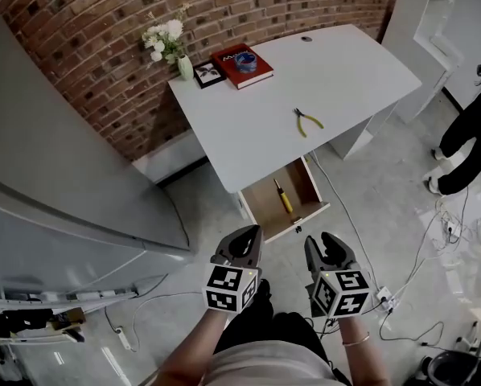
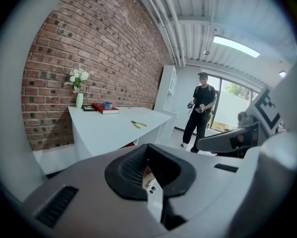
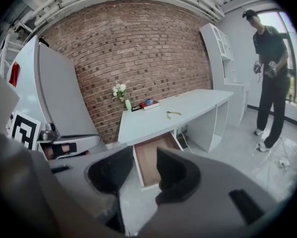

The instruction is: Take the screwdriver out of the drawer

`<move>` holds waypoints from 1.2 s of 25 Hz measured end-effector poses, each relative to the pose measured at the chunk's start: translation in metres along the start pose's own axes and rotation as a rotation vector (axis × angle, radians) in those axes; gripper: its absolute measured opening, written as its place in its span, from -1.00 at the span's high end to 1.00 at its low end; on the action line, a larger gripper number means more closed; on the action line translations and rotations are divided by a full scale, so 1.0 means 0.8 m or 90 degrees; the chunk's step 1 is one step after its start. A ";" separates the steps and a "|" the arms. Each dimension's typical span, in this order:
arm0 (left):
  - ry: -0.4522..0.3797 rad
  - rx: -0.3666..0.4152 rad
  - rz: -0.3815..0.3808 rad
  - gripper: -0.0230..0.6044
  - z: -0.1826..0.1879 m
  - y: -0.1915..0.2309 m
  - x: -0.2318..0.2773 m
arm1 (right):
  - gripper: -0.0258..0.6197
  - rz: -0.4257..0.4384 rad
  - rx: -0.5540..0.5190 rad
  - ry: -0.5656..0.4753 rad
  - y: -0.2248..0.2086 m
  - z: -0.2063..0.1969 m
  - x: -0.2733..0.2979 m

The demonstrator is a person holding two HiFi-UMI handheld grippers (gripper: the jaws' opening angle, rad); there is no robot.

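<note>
A screwdriver (image 1: 283, 197) with a yellow handle lies inside the open wooden drawer (image 1: 302, 219) under the white desk (image 1: 248, 127). My two grippers hang side by side in front of the drawer, above the floor and short of its front panel. The left gripper (image 1: 242, 236) is open and empty; in the left gripper view its pads (image 2: 133, 167) leave only a narrow gap. My right gripper (image 1: 324, 244) is also open and empty, and the drawer (image 3: 149, 157) shows between its jaws. The screwdriver is not visible in either gripper view.
Yellow-handled pliers (image 1: 307, 121) lie on the desk, with a red book (image 1: 242, 64), a framed picture and a flower vase (image 1: 184, 67) at the back by the brick wall. A grey cabinet (image 1: 55, 175) stands left. A person (image 1: 466, 135) stands right; cables (image 1: 433, 240) trail on the floor.
</note>
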State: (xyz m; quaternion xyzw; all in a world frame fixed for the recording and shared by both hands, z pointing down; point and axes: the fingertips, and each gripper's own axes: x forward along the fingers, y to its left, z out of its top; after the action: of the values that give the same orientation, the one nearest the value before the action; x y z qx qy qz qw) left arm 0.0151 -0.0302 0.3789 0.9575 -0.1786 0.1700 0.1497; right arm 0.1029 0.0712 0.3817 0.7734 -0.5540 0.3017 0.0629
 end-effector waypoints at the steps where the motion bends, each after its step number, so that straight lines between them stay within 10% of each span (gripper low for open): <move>1: 0.002 -0.001 -0.002 0.95 0.000 0.003 0.003 | 0.50 0.000 -0.002 0.004 0.001 0.000 0.005; 30: 0.062 -0.080 0.086 0.95 -0.066 0.064 0.094 | 0.51 0.058 -0.081 0.165 -0.059 -0.045 0.191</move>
State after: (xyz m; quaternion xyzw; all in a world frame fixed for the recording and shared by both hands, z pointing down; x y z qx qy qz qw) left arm 0.0467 -0.0796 0.4660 0.9225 -0.2458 0.2148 0.2060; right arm 0.1621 -0.0204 0.5038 0.6963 -0.5938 0.3658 0.1693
